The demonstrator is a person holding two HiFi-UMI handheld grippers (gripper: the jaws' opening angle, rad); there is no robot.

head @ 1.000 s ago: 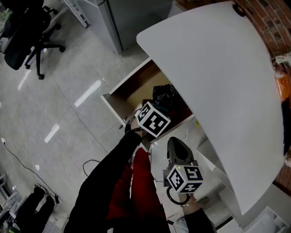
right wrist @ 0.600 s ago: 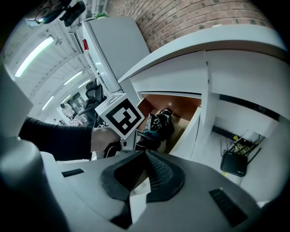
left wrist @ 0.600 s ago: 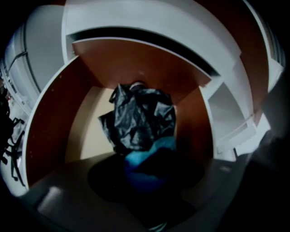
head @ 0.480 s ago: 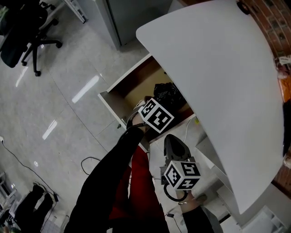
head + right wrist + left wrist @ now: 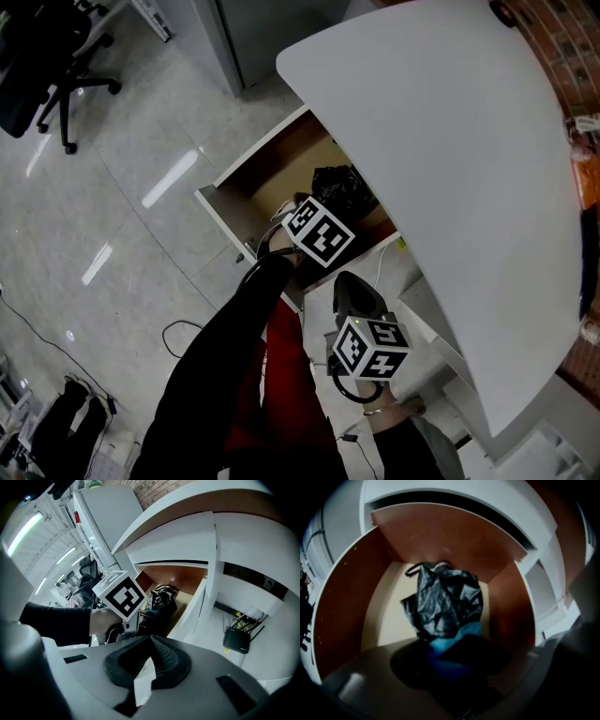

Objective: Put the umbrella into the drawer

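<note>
Novice: Umbrella [image 5: 443, 604] first. Where did it lie from the jaws?

Operator: Straight ahead of the left gripper [image 5: 453, 660]. Its blue end sat between those jaws, which stood fairly wide round it and, as I judged, gripped it. The black crumpled fabric ran on from there toward the far wall of the drawer [image 5: 344, 611].

Novice: So the long axis followed the drawer's depth?

Operator: Roughly. The near end was in the jaws and the far end was over the pale drawer floor. Whether the fabric touched that floor I couldn't tell.

Novice: And the right gripper [image 5: 150, 639]?

Operator: Jaws together, nothing in them. It hung to the right, outside the drawer, under the edge of the white counter [image 5: 450, 141], well apart from the umbrella.

Novice: Then the coming move was the left gripper's?

Operator: I thought so: lower along that axis, then let go.
</note>
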